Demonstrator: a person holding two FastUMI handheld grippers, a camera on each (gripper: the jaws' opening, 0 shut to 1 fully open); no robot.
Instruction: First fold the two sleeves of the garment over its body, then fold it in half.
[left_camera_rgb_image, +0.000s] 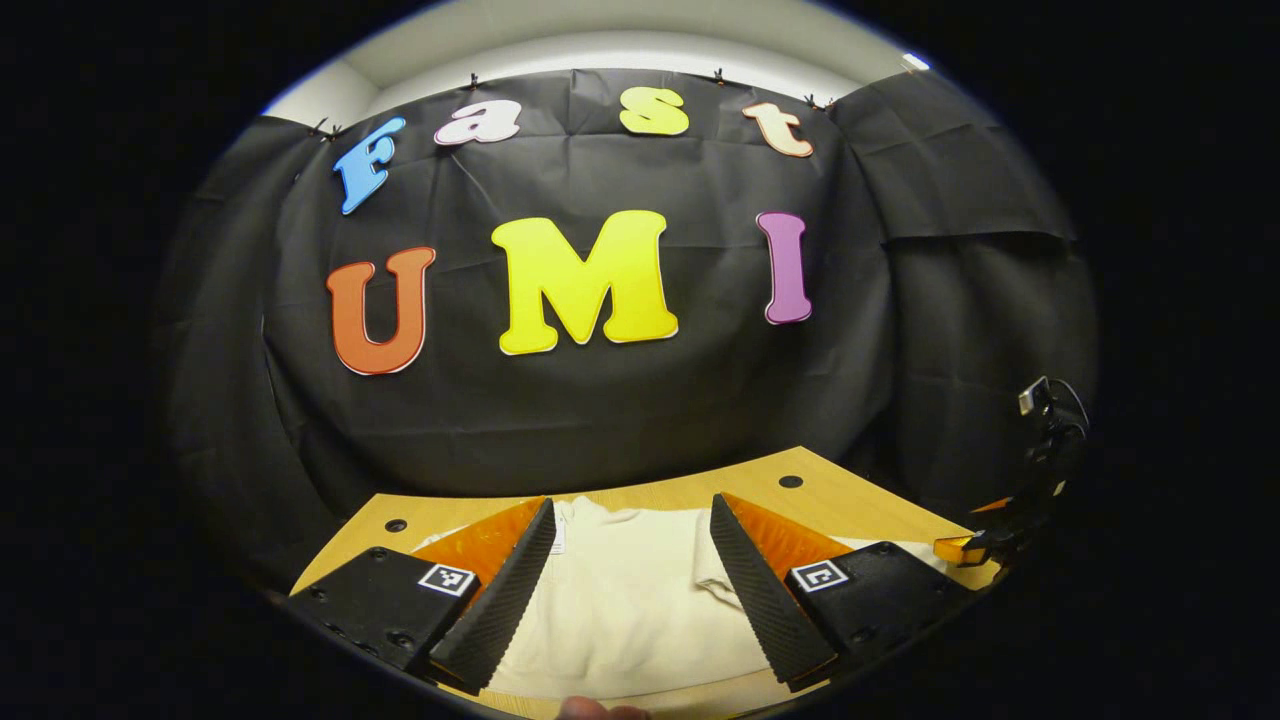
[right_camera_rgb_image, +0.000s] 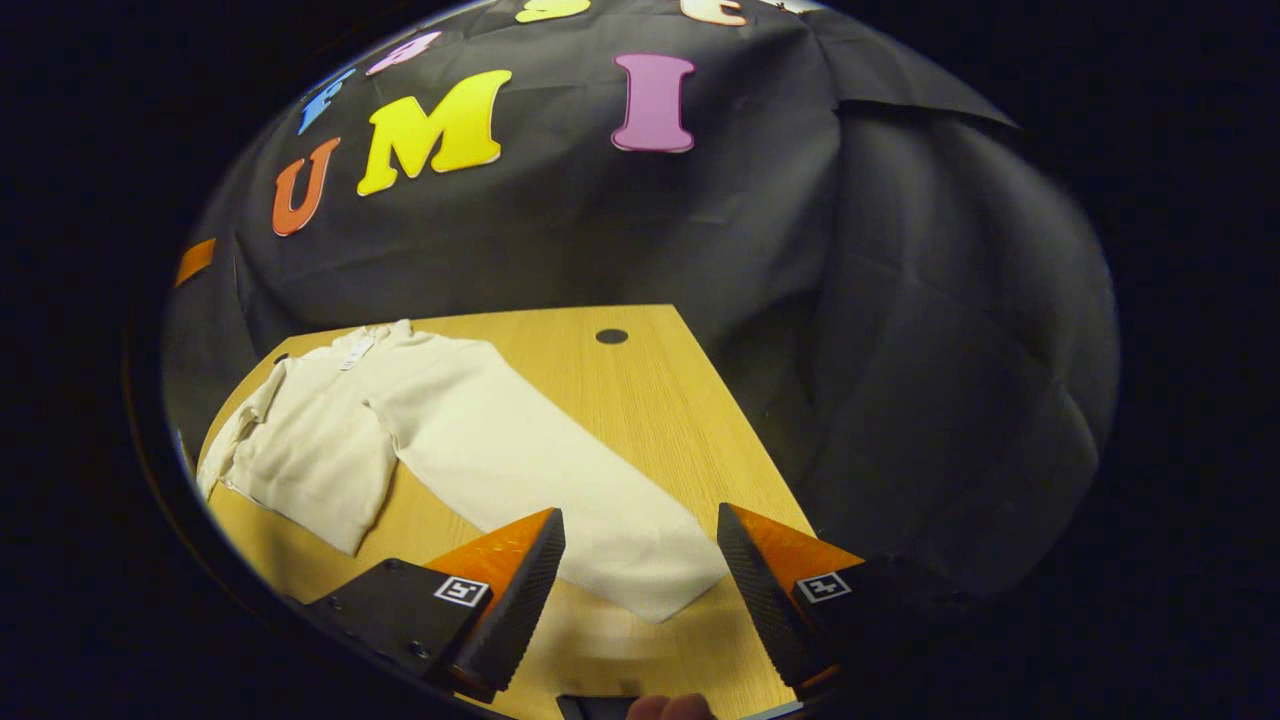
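A cream long-sleeved garment (right_camera_rgb_image: 310, 440) lies flat on the wooden table (right_camera_rgb_image: 620, 400), collar toward the far wall. One sleeve (right_camera_rgb_image: 520, 460) stretches diagonally out from the body, and its cuff (right_camera_rgb_image: 650, 585) lies on the wood just below and between my right gripper's fingers. My right gripper (right_camera_rgb_image: 640, 515) is open above that sleeve's end. In the left gripper view the garment (left_camera_rgb_image: 620, 600) spreads between the fingers of my left gripper (left_camera_rgb_image: 632, 508), which is open above the cloth. The right gripper (left_camera_rgb_image: 965, 548) also shows at the far right over the table edge.
The table (left_camera_rgb_image: 800, 500) has small round dark holes (right_camera_rgb_image: 611, 336) (left_camera_rgb_image: 790, 481) near its far edge. Black cloth walls stand close behind and to the right. A person's fingertip (right_camera_rgb_image: 670, 708) shows at the bottom edge. Bare wood lies right of the sleeve.
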